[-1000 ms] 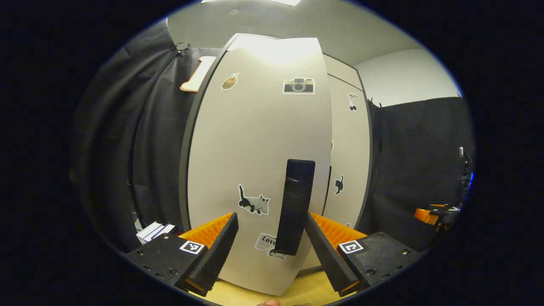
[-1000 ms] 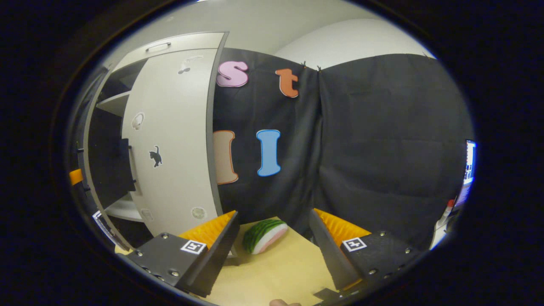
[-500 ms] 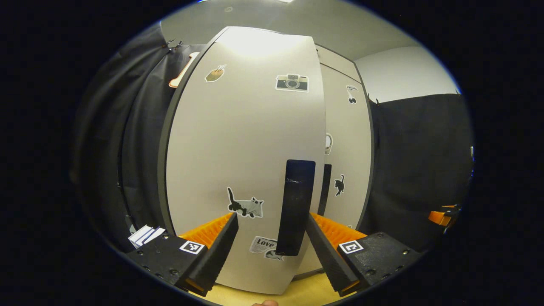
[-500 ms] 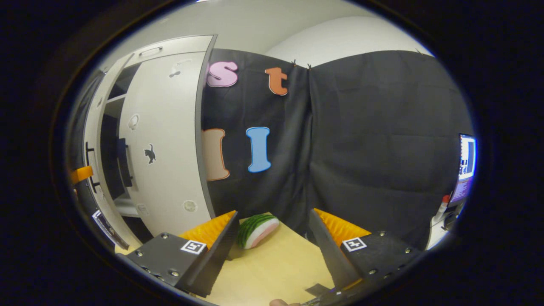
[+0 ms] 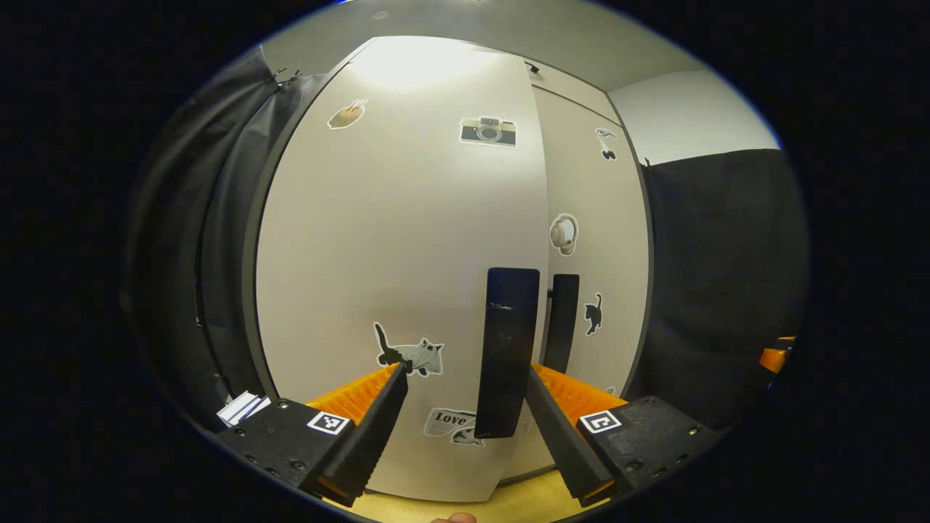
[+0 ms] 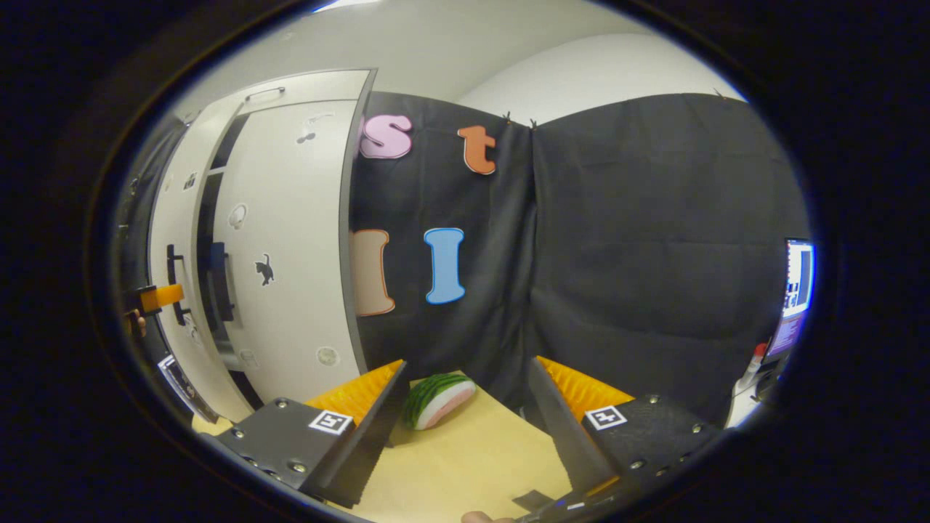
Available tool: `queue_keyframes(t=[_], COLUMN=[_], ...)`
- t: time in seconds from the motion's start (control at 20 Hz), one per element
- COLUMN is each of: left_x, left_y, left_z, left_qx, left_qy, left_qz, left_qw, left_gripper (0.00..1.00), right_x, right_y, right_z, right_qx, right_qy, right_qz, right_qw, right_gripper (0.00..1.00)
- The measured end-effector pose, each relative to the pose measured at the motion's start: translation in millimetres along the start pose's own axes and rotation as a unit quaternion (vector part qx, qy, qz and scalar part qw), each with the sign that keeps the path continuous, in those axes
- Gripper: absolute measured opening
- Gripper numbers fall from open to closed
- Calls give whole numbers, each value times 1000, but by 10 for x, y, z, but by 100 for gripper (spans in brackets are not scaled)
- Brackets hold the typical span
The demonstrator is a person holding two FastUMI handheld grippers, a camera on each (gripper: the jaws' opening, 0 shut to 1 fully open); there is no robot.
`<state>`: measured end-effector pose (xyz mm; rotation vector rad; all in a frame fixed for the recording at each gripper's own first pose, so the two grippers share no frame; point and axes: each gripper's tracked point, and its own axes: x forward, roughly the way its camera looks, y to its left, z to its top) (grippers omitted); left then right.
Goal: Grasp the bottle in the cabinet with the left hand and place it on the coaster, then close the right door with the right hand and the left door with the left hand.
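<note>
The left gripper [image 5: 465,407], jaws apart, sits against the left door [image 5: 399,276] beside its black handle [image 5: 507,349]; pushing off-centre could leave a gap. Right gripper [image 6: 465,407] jaws apart too.

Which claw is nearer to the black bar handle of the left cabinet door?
Left. The left claw stands open right at the black bar handle, which rises between its fingers. The right claw is off to the side, over the wooden table.

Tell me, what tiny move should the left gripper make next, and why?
Probably keep pushing the left door gently inward. The right gripper view shows a dark gap between it and the right door, so it isn't shut. The left gripper is open, straddling the door's black handle.
</note>
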<state>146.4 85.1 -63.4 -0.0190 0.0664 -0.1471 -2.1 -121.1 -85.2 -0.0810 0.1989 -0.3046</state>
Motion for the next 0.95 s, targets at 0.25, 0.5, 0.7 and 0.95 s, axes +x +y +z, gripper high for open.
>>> queue_keyframes(t=[0.25,0.5,0.7,0.95], left_x=[153,233,90,-328], left_y=[8,20,-40,-229], left_z=[-61,-110,-97,275], left_qx=[10,23,21,11], left_qy=[7,19,28,9], left_qz=[8,28,50,81], left_qw=[1000,999,998,997], left_gripper=[99,99,99,99], right_x=[42,94,172,280], right_y=[-77,-94,-18,226], right_z=[-23,12,136,486], right_qx=[-5,-5,-16,-18], right_qy=[1,-5,-16,-45], right_qz=[1,12,39,97], right_qw=[1000,1000,999,994], right_gripper=[100,100,100,98])
